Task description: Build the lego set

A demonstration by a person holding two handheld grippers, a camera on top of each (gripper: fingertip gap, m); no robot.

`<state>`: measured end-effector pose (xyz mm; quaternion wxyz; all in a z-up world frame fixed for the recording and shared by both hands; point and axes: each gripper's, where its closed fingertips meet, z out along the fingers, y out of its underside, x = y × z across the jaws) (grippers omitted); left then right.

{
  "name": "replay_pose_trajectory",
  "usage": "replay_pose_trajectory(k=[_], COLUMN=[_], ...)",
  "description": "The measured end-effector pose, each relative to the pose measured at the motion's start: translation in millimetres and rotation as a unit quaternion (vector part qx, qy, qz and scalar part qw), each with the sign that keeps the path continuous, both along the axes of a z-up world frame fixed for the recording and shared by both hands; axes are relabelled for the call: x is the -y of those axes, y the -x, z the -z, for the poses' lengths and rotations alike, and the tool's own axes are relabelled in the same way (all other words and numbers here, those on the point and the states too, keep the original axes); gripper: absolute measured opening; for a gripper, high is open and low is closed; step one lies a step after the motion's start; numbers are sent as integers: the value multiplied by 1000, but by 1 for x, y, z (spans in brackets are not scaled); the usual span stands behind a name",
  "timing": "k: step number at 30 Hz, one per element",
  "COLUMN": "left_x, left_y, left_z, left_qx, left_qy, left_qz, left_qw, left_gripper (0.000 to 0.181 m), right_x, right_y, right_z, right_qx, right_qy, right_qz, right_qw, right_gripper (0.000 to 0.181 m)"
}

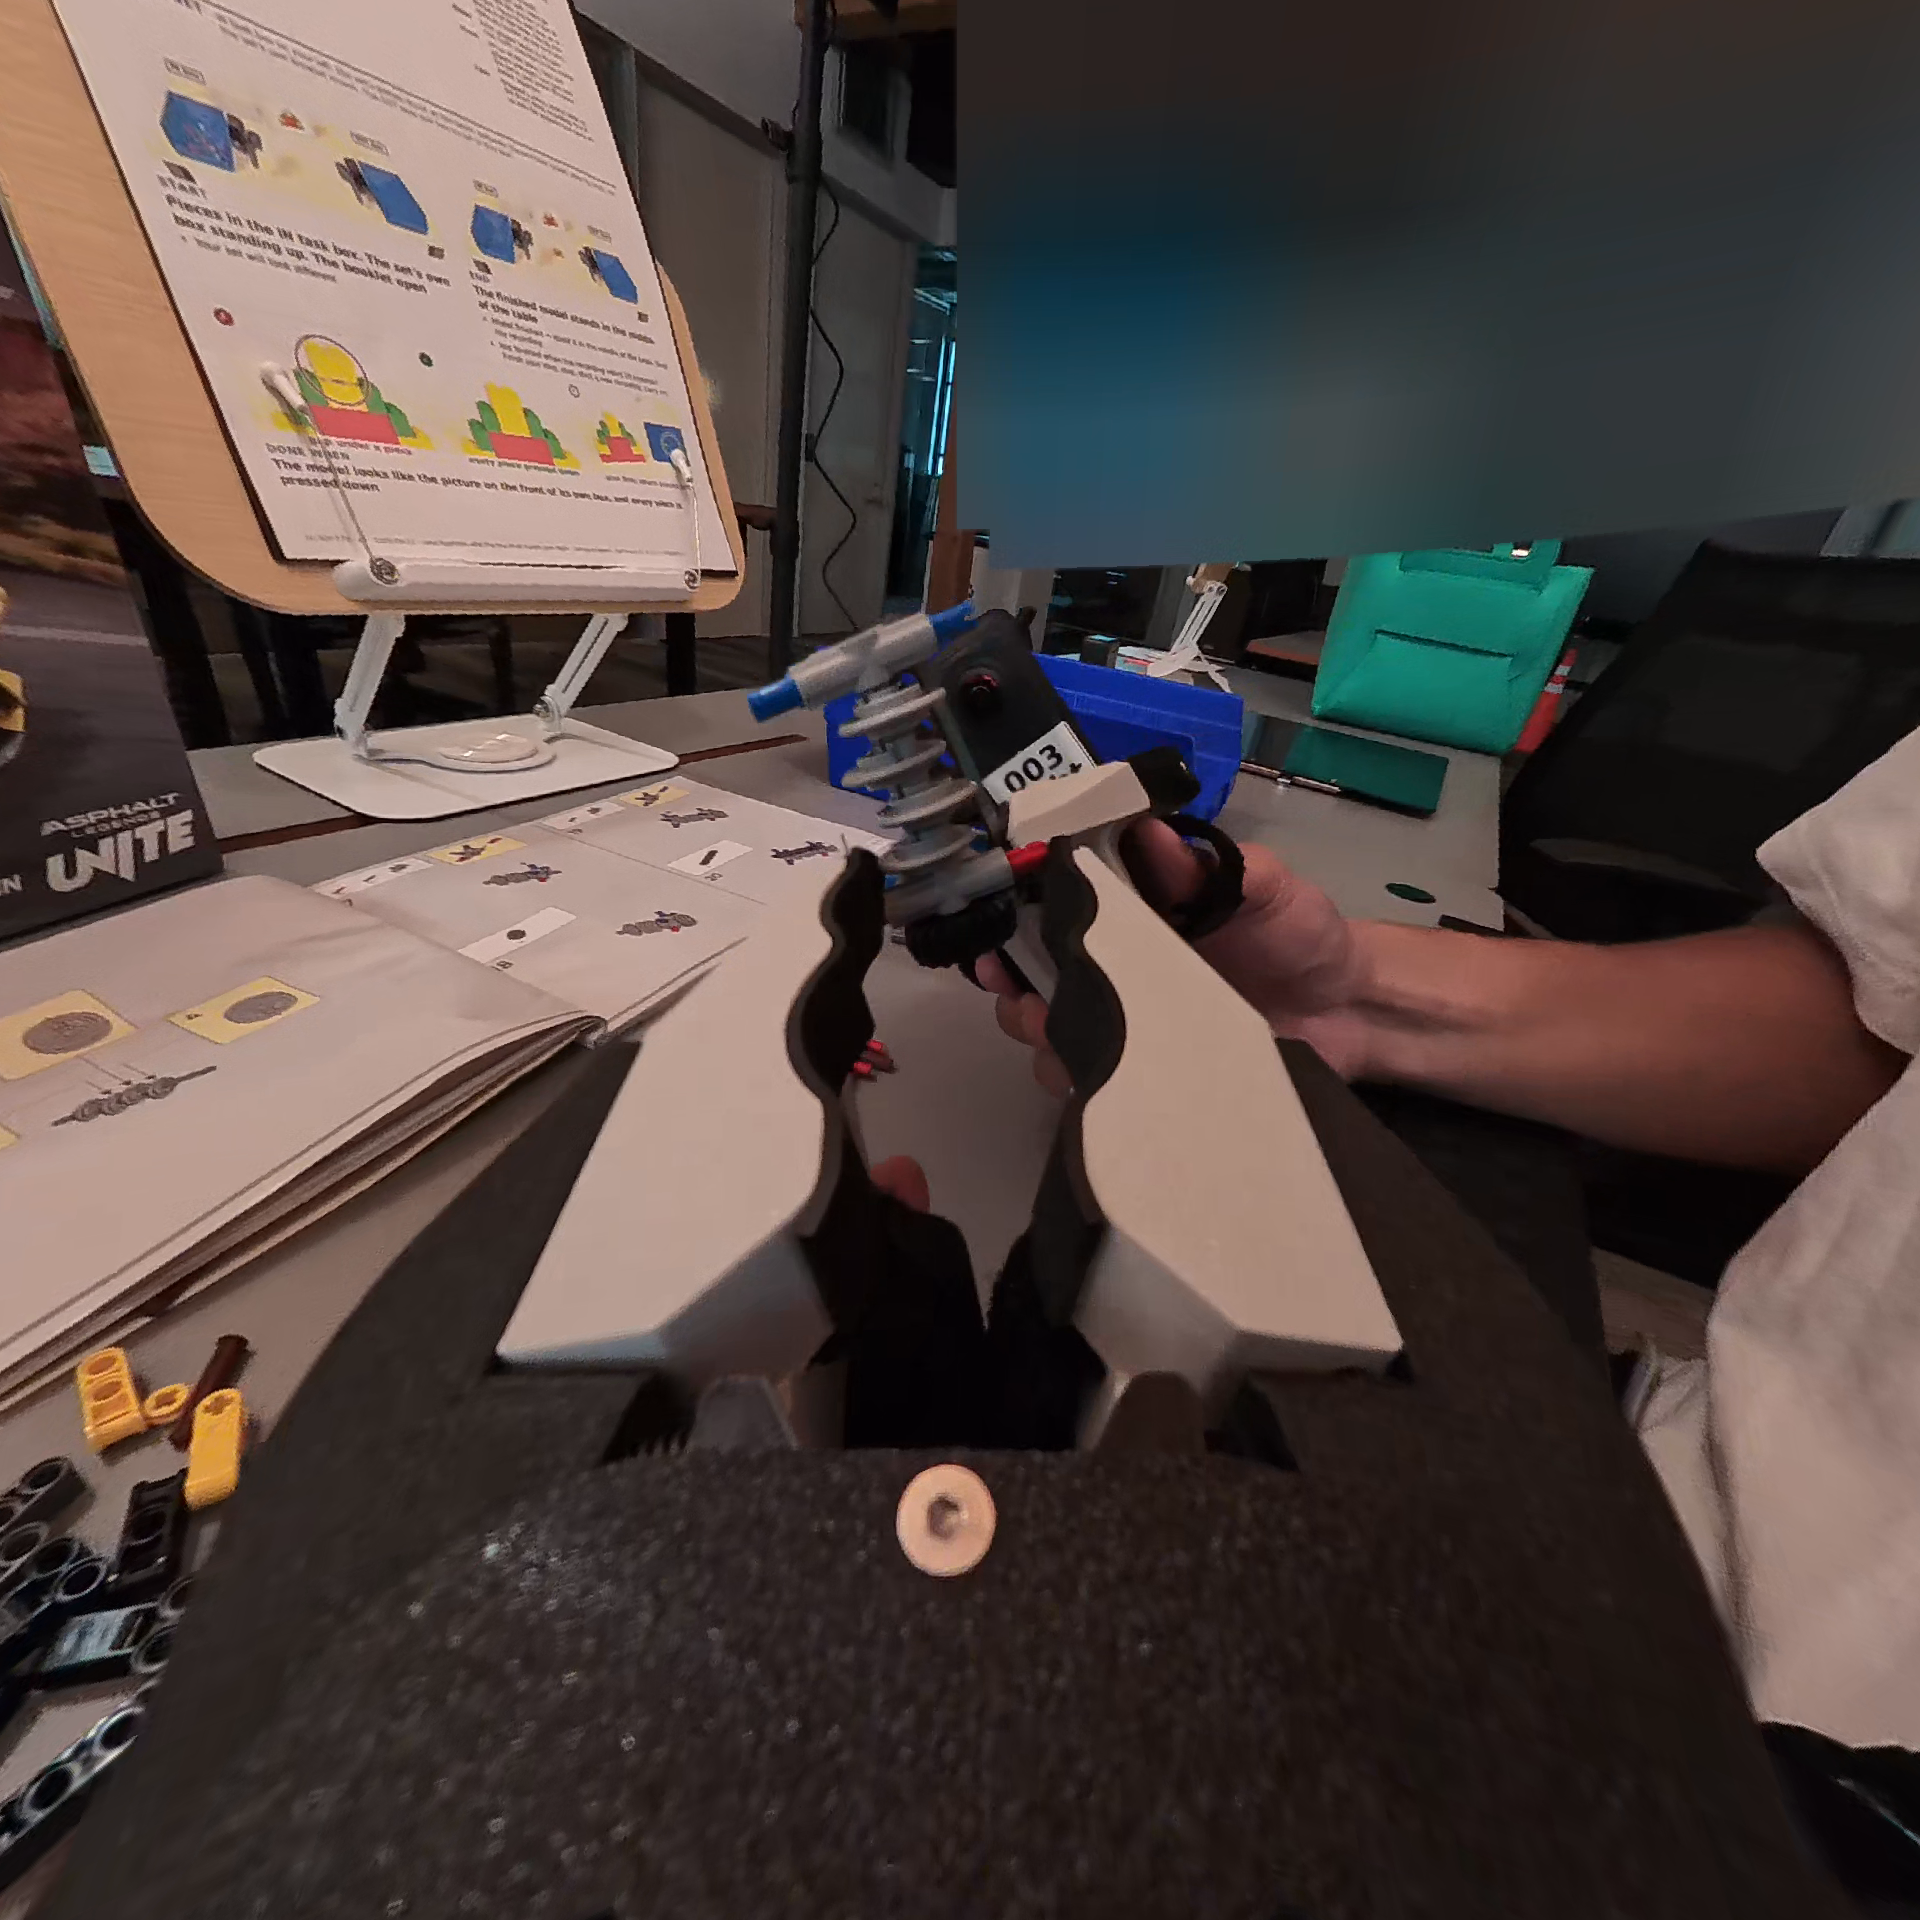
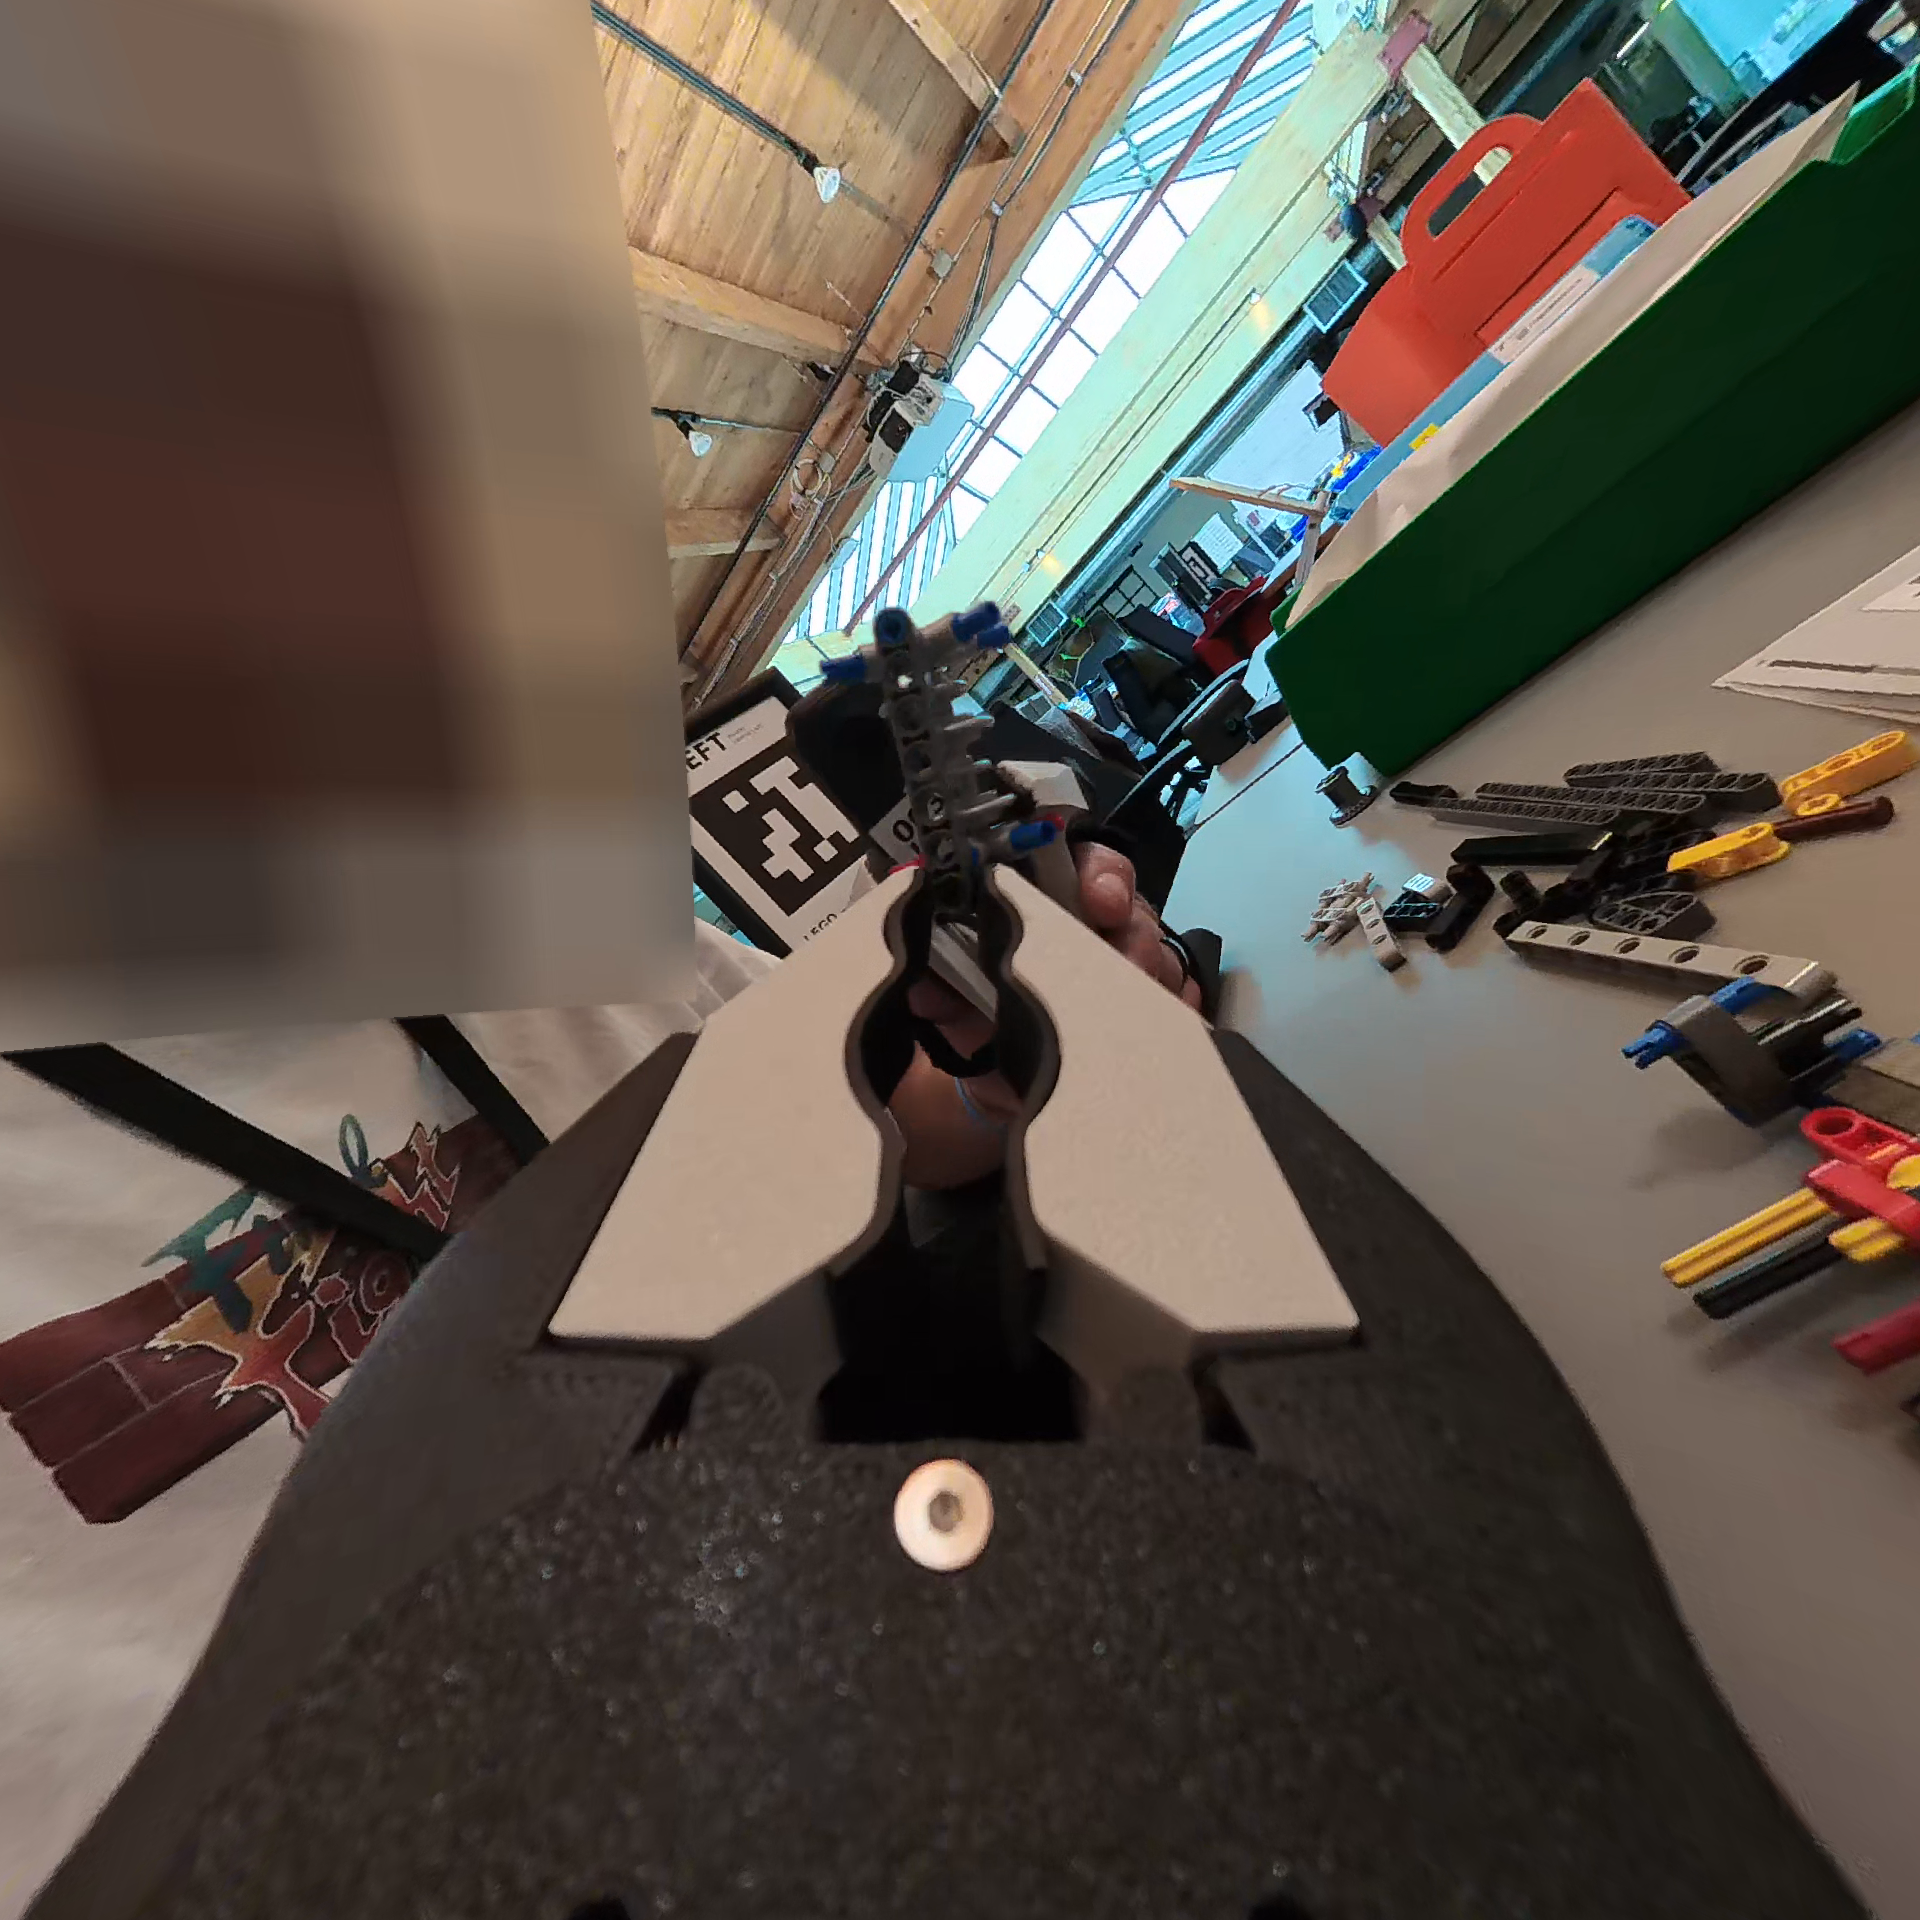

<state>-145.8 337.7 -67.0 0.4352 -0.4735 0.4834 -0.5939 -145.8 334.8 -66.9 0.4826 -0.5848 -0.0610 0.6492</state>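
A Lego sub-assembly (image 1: 914, 769) is held up above the table: a grey beam with a row of grey discs, blue pins at the top, a red pin and a black gear at the bottom. My right gripper (image 2: 951, 883) is shut on the lower end of it (image 2: 930, 748). In the left wrist view, the right gripper (image 1: 1013, 847) comes in from the right, held by a hand. My left gripper (image 1: 961, 873) is open, its fingertips on either side of the black gear (image 1: 961, 925). The left gripper also shows in the right wrist view (image 2: 1023, 805), behind the assembly.
An open instruction booklet (image 1: 416, 987) lies on the grey table (image 2: 1455, 1091), with a sheet stand (image 1: 416, 312) and a blue bin (image 1: 1143, 717) behind. Loose yellow and black pieces (image 1: 135, 1455) lie at the front left. A green bin (image 2: 1610, 540), scattered beams (image 2: 1610, 831) and red-yellow parts (image 2: 1829, 1216) are at the right. Left and right tips are no more than a few centimetres apart.
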Motion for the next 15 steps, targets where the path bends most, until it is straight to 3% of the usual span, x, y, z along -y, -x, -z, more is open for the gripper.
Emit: replay_pose_trajectory(k=[15], left_x=[-2], left_y=[3], left_z=[-2], left_qx=[4], left_qy=[17], left_qz=[0], left_qw=[1000], left_gripper=[30], right_x=[-1], right_y=[4], right_z=[2], right_qx=[62], right_qy=[-35], right_qz=[19], right_qw=[997], right_gripper=[5])
